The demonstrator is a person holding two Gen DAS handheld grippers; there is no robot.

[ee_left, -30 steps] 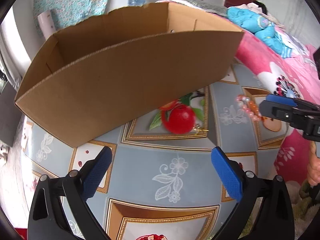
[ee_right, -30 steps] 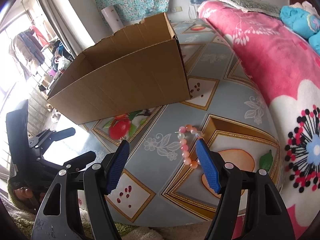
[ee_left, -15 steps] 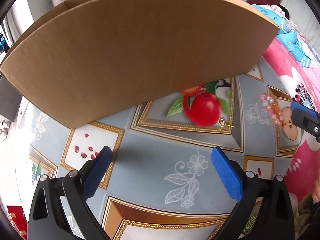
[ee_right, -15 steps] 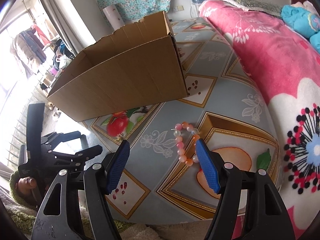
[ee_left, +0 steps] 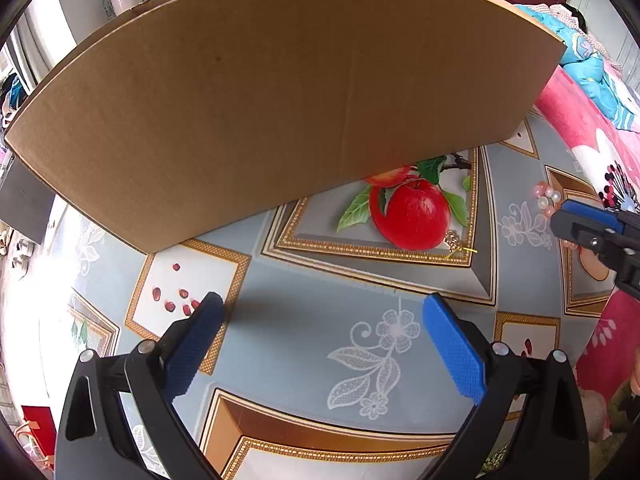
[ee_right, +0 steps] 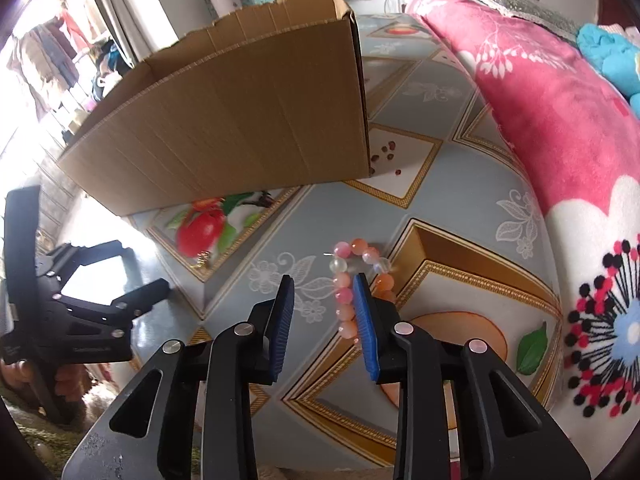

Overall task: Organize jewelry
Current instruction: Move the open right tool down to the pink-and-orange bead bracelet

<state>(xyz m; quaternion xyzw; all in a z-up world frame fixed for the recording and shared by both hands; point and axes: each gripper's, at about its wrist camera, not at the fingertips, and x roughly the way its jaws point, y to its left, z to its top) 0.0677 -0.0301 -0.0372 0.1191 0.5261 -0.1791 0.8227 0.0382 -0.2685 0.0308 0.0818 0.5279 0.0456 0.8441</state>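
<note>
Two grippers work over the patterned table (ee_left: 304, 320). Right gripper (ee_right: 322, 312) has its jaws narrowed around one side of the bead bracelet (ee_right: 346, 280), not yet pinching it. Left gripper (ee_left: 320, 332) hovers with jaws wide and empty, short of a small gold earring (ee_left: 456, 242). Beyond stands the cardboard box (ee_right: 240, 120). Judging by this, sorting has barely begun: both pieces lie outside it.

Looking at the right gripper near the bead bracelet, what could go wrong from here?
The right gripper has only one side of the bead bracelet between its fingers, so the round beads may slip out on closing. The small gold earring lies loose near the cardboard box; the open left gripper could knock it.
</note>
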